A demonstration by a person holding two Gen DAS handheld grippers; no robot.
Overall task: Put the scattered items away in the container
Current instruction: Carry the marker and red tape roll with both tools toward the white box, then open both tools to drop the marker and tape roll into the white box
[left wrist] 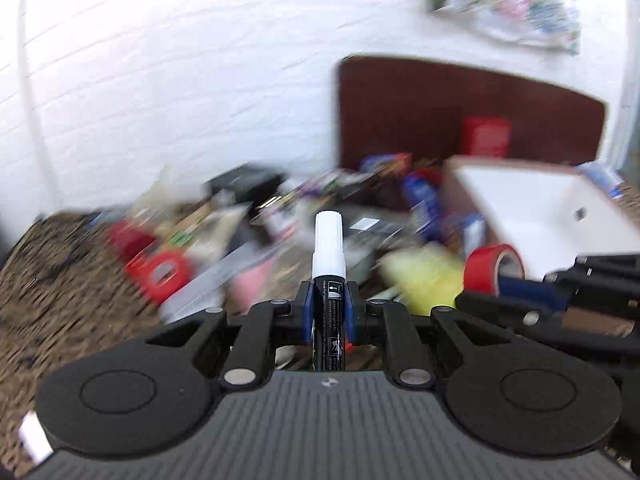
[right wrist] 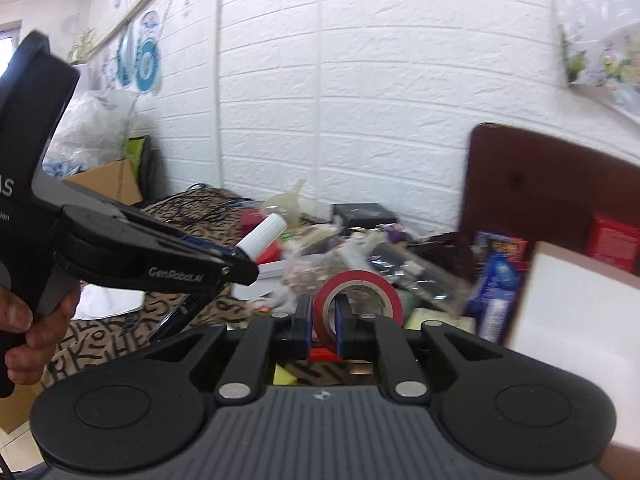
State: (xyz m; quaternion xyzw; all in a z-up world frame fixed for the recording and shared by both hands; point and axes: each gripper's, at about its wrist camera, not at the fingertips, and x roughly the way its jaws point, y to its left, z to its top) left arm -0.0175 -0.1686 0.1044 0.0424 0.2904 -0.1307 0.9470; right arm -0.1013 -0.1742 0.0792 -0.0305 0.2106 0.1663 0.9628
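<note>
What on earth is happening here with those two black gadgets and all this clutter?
A person is tidying a messy table using two hand-held grippers. The left gripper is clamped on a marker with a white cap. The right gripper holds a roll of red tape, one of its fingers inside the roll's hole. Both are lifted above the clutter, with a white box, apparently the container, off to the right. Neither item is in it yet.

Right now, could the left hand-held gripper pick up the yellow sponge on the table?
Probably not: the left hand-held gripper is already clamped on a black, white-capped marker; the blurred yellow sponge lies ahead.
</note>
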